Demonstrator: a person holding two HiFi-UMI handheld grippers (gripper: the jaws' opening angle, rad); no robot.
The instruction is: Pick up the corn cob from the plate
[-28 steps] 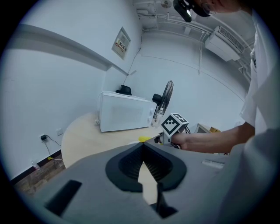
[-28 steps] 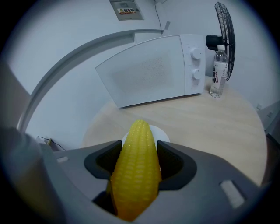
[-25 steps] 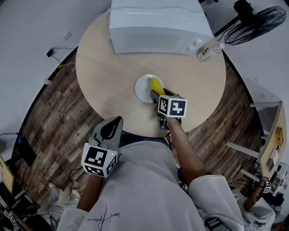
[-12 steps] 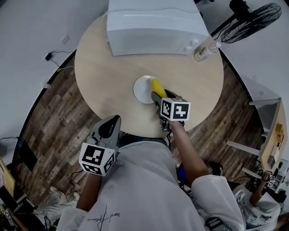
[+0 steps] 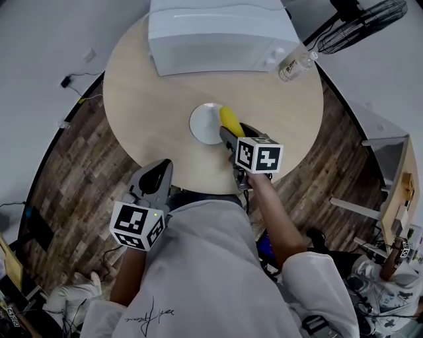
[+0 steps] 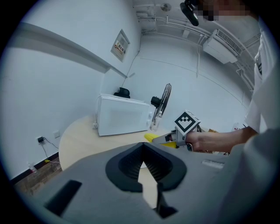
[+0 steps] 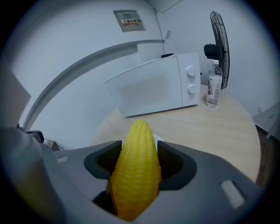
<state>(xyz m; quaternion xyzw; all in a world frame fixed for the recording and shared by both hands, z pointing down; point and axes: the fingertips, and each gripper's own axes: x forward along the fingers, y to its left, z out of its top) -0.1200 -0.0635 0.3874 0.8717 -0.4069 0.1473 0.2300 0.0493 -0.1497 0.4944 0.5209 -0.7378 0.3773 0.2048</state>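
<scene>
A yellow corn cob (image 5: 229, 119) hangs over the right edge of the small white plate (image 5: 203, 123) at the middle of the round wooden table (image 5: 152, 99). My right gripper (image 5: 227, 134) is shut on the cob's near end. In the right gripper view the cob (image 7: 136, 166) fills the gap between the dark pads (image 7: 173, 164) and points at the microwave. My left gripper (image 5: 158, 173) hovers at the table's near edge, shut and holding nothing. From the left gripper view (image 6: 143, 151) I see the cob (image 6: 151, 137) held off the tabletop.
A white microwave (image 5: 215, 33) stands at the table's far side, with a clear water bottle (image 5: 291, 65) at its right. A black floor fan (image 5: 360, 20) stands beyond the table. Wood flooring surrounds the table, and cables lie at the left wall.
The right gripper has kept its hold on the cob, which now lies further toward the plate's right edge. The left gripper has stayed near the body. The head view has shifted slightly.
</scene>
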